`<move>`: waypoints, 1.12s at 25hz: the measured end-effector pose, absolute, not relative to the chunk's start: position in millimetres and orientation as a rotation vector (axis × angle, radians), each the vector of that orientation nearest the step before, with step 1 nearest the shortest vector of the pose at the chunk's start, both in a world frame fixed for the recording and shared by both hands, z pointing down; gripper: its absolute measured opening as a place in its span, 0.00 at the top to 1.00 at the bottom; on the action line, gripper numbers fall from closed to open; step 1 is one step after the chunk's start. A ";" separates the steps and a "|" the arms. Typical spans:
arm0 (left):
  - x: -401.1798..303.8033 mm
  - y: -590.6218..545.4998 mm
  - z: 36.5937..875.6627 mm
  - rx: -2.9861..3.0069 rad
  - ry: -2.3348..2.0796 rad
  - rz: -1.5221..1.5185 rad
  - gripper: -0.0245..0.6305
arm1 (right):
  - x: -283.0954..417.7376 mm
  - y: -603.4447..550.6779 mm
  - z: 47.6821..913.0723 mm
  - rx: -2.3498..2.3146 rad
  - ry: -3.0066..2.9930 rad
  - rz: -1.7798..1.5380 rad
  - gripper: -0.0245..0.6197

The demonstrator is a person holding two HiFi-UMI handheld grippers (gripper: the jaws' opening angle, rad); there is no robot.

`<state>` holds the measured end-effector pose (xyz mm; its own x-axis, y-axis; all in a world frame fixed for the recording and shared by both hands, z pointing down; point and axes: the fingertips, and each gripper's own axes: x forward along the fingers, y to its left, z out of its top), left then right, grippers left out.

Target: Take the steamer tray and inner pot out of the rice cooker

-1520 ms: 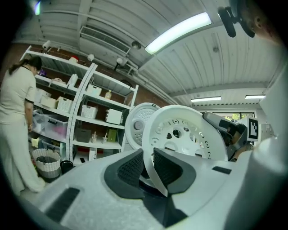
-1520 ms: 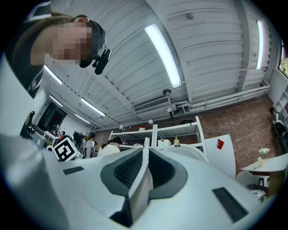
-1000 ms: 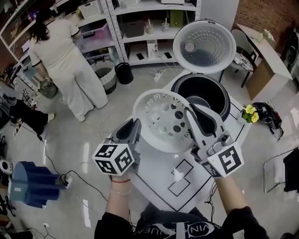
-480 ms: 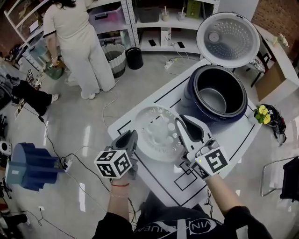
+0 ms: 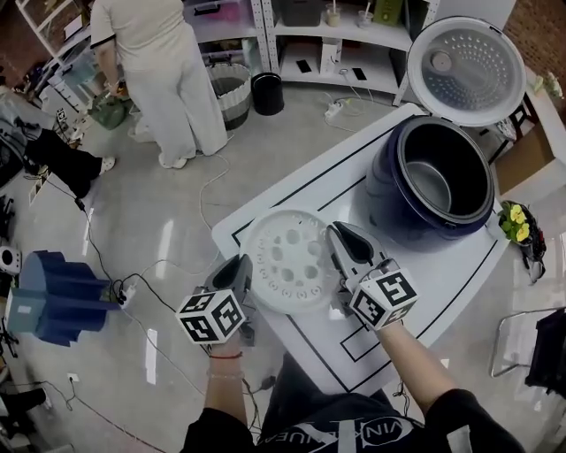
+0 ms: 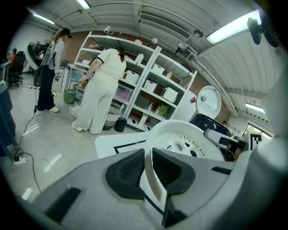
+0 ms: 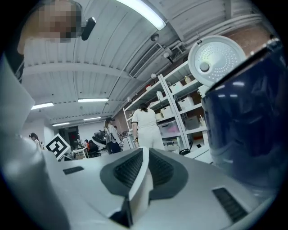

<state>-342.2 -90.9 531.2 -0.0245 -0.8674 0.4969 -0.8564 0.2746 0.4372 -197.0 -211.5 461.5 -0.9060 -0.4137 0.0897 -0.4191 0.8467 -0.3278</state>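
Note:
The white round steamer tray (image 5: pixel 287 261) with holes hangs low over the white table (image 5: pixel 442 274), left of the dark blue rice cooker (image 5: pixel 416 208). My left gripper (image 5: pixel 240 270) is shut on the tray's left rim (image 6: pixel 150 179), which shows as a thin white edge between its pads. My right gripper (image 5: pixel 340 243) is shut on the tray's right rim (image 7: pixel 139 179). The cooker's lid (image 5: pixel 466 71) stands open and the inner pot (image 5: pixel 438 181) sits inside the cooker.
A person in light clothes (image 5: pixel 164 62) stands by metal shelves (image 5: pixel 336 26) at the back. A blue box (image 5: pixel 53 296) and cables lie on the floor at left. A flower pot (image 5: pixel 517 221) sits right of the table. Black outlines mark the tabletop.
Both grippers have carried the steamer tray away from over the cooker, down and to the left, until it is low over the table's near-left part.

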 end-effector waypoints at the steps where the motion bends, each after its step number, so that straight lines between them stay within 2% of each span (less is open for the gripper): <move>1: -345.8 -90.5 532.9 1.545 -1.855 -0.036 0.88 | -200.0 -213.7 468.7 0.679 -2.987 0.567 0.90; 10: -365.0 -104.4 549.6 1.505 -1.856 -0.071 0.88 | -210.6 -232.9 526.7 0.728 -2.820 0.757 0.90; 28: -367.6 -122.0 565.8 1.523 -1.836 -0.033 0.88 | -204.8 -240.4 570.2 0.762 -2.656 0.722 0.89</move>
<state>-367.6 -122.0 565.8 -0.0239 -0.8582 0.5127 -0.8393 0.2958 0.4561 -204.8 -240.4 570.2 -0.8199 -0.4153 0.3941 -0.5576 0.7351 -0.3855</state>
